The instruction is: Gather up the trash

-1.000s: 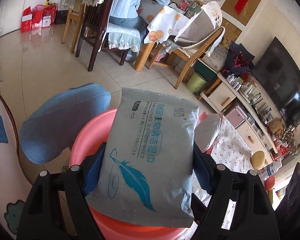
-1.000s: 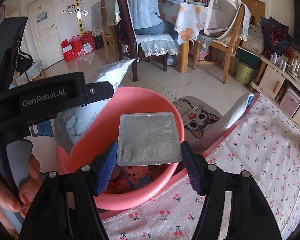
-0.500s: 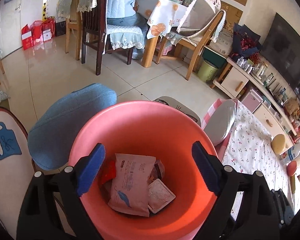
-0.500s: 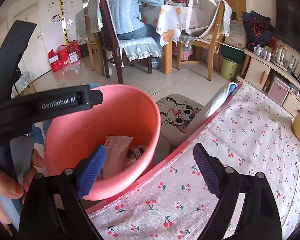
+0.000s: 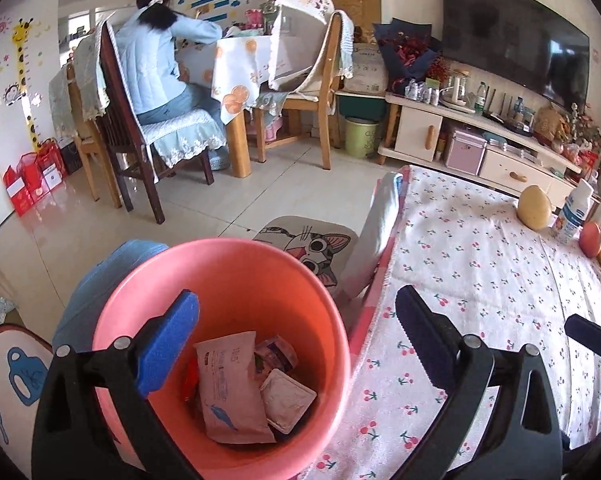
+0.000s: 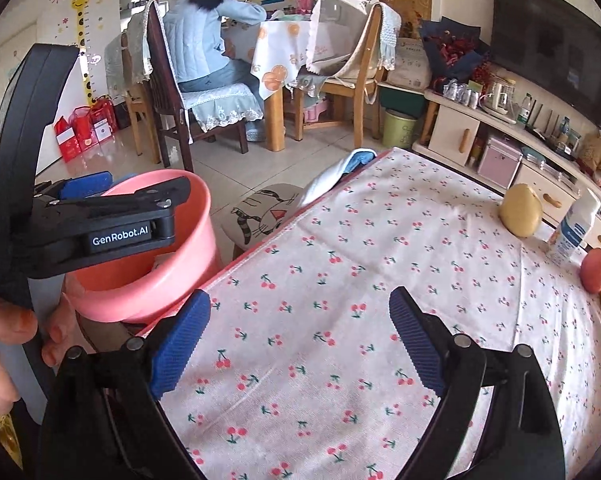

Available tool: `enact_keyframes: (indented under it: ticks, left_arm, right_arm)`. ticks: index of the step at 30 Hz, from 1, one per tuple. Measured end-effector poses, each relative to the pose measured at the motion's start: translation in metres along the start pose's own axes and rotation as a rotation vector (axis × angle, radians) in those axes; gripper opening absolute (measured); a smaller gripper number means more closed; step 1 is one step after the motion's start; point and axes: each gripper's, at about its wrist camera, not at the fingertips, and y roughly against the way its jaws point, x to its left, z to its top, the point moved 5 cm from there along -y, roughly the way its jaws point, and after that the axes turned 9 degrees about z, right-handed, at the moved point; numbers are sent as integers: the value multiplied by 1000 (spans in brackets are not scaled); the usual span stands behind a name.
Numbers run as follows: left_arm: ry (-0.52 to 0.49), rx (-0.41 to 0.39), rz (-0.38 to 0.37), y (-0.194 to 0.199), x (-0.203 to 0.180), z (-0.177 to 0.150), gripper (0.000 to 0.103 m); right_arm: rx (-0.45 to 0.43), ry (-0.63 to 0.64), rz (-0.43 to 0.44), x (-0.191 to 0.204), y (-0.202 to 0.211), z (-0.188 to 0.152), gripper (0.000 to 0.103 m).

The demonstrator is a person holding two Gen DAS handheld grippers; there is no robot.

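Left hand-held gripper [image 5: 296, 344]: I see its jaws spread wide, just opened further, nothing between the pads; it hangs over the bucket's near rim and the tabletop edge.
Right hand-held gripper [image 6: 300, 332]: jaws wide apart, also just opened, empty; below it I see only the cherry-print cloth [image 6: 380, 264].
Pink bucket [image 5: 236, 264]: under and ahead of my left hand-held gripper, left blue pad [image 5: 168, 344] over its inside; from the right one it sits off to the left, beside the tabletop edge.
Wipes packet [image 5: 230, 388]: lying in the bucket bottom, feather print up, below the left hand-held gripper.
Foil-lidded tub [image 5: 286, 400]: in the bucket too, touching the packet's right side.
Other wrappers [image 5: 276, 356]: behind those two, too jumbled for me to name.
Tabletop's far end: a yellow fruit [image 6: 520, 214], a white bottle [image 6: 576, 228] and a red fruit [image 6: 594, 270], well ahead of the right hand-held gripper, to its right.
Hand [image 6: 4, 344]: gripping the left device's handle, at the left edge of the right view.
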Motion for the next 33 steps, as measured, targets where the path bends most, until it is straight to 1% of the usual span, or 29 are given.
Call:
enact_keyframes:
  ticks: [9,12,19,30,33]
  left_arm:
    - [-73,-107,-72,36,-57,0,99]
    - [-82,-120,-107,45,-75,-3,99]
    - [-98,-136,-158,70,-115,-8,99]
    - [-159,-160,-231,119,-178,-9,99]
    - [-168,-178,-247,135,-195,-9,99]
  right_arm:
    - [-70,-89,-73,-48,50,-21,92]
    - [-94,-118,-98,-65,65,-29,92]
    - [-146,-173,-157,-101,102,-45,92]
    - [-256,-179,-300,-144,169,-61,93]
    - [-294,-195,-328,-157,189,-66,93]
